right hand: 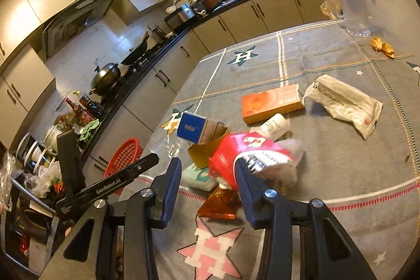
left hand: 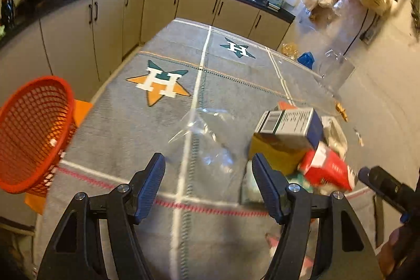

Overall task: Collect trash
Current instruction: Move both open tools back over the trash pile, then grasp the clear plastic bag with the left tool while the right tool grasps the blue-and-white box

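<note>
Both the left gripper (left hand: 208,171) and right gripper (right hand: 207,171) hover with jaws released and empty over the cloth-covered surface (right hand: 341,175), where the trash pile (right hand: 236,148) lies, the red basket (left hand: 31,133) at its left edge.

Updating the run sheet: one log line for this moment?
left gripper: open, empty | right gripper: open, empty | trash pile: on tablecloth | red basket: table's left edge
</note>
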Available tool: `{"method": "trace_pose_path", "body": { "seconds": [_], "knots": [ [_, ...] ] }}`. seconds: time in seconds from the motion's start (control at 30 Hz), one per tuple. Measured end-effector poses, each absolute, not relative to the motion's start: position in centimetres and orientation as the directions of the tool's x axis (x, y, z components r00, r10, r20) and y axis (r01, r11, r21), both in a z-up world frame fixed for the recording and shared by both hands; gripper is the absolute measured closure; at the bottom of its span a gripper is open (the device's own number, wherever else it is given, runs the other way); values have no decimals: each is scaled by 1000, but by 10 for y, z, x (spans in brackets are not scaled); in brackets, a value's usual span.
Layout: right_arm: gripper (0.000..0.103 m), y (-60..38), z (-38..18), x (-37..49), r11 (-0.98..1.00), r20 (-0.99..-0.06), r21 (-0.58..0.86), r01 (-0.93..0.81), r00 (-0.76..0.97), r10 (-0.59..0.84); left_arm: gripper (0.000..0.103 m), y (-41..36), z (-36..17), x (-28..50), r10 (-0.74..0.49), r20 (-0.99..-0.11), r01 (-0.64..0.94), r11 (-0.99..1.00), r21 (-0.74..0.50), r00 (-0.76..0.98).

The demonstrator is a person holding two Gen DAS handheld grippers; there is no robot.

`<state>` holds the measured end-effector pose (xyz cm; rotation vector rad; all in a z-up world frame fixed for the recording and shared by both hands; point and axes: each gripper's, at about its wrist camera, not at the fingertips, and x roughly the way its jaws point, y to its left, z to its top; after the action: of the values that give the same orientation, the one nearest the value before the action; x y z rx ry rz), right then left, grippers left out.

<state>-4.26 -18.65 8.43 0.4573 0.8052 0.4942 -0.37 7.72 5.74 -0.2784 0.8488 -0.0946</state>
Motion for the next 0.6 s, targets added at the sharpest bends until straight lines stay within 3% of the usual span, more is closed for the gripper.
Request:
{"method": "trace_pose_path", "body": {
  "seconds": [0.07,0.13,0.2,0.33,0.6],
  "knots": [
    [54,-186,86,-38,793,-561,562,-234,597,574,39,73,55,4,-187,-729,-37,959,-280,658],
    [48,-185,91,-32,791,-556,565,-234,601,575,64,70,50,12,-182,-743,-45,961,-275,644],
    [43,-181,95,-25,791,-556,566,-232,602,574,82,69,43,20,-198,-760,-48,956,-289,619],
    [43,-169,100,-9,783,-554,574,-239,591,586,95,70,38,20,-195,-759,-38,960,-278,621],
    [42,-137,87,27,796,-618,576,-187,538,573,98,71,50,-1,-165,-713,12,977,-214,682]
  ]
}}
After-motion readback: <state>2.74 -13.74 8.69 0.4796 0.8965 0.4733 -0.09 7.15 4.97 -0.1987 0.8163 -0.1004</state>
